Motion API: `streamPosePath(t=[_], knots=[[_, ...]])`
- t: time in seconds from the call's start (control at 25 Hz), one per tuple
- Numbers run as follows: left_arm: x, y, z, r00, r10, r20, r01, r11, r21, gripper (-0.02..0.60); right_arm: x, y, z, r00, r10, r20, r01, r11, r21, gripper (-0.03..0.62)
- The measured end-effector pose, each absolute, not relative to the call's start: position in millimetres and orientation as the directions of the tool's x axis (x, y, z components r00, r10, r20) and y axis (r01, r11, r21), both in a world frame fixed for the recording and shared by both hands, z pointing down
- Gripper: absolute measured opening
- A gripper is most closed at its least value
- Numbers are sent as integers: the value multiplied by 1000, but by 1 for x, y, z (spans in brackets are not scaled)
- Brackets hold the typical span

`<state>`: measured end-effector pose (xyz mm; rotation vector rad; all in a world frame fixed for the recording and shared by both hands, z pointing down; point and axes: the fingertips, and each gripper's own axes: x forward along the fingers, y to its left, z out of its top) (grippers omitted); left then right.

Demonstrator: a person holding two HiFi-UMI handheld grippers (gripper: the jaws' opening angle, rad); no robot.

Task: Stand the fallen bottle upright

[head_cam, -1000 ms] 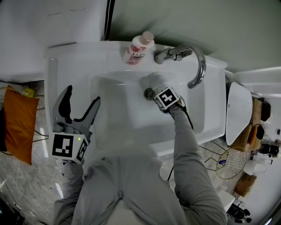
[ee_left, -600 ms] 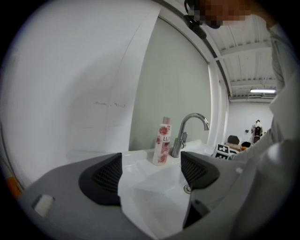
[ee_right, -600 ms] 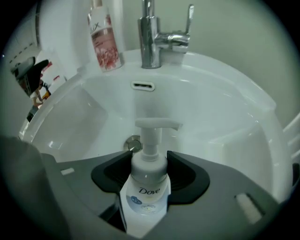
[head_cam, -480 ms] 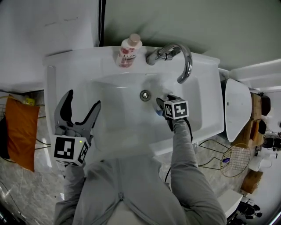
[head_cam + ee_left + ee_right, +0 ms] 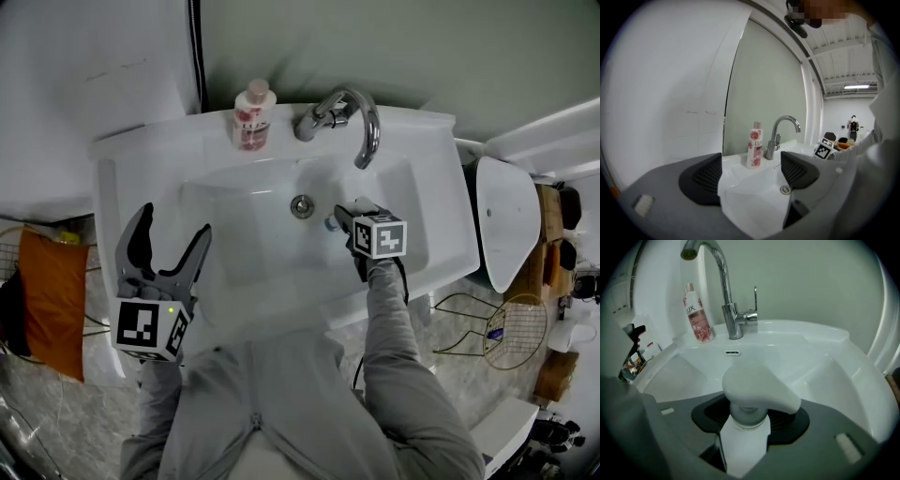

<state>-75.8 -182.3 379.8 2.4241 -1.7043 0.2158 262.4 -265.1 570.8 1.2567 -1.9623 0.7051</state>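
A white pump bottle [image 5: 749, 427] sits between my right gripper's [image 5: 750, 420] dark pads, which are shut on its neck just under the wide pump head [image 5: 759, 392]. In the head view this gripper [image 5: 343, 221] hangs over the right half of the white sink basin [image 5: 244, 253], and only a small bluish bit of the bottle [image 5: 330, 225] shows past its fingers. My left gripper [image 5: 172, 227] stands open over the sink's left rim with nothing between its pads [image 5: 702, 179].
A pink LUX bottle [image 5: 251, 116] stands upright on the back ledge beside the chrome tap [image 5: 345, 114], whose spout arches over the basin. The drain [image 5: 302, 205] lies left of my right gripper. A white toilet [image 5: 504, 225] stands to the right.
My right gripper has moved from beside the drain toward the basin's right side, rising and rolling with the pump bottle in it. My left gripper has barely shifted.
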Motion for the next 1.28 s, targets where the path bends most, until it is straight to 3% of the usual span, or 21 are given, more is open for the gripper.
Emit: streamPosePath(t=[0.84, 1.28], knots=[[-64, -181, 374, 339, -913, 225, -938, -345, 13, 431, 284, -375, 413, -250, -784, 568, -937, 344, 64, 227], [-82, -185, 389, 293, -917, 272, -953, -304, -2, 430, 285, -450, 424, -177, -803, 569, -957, 275, 90, 227]])
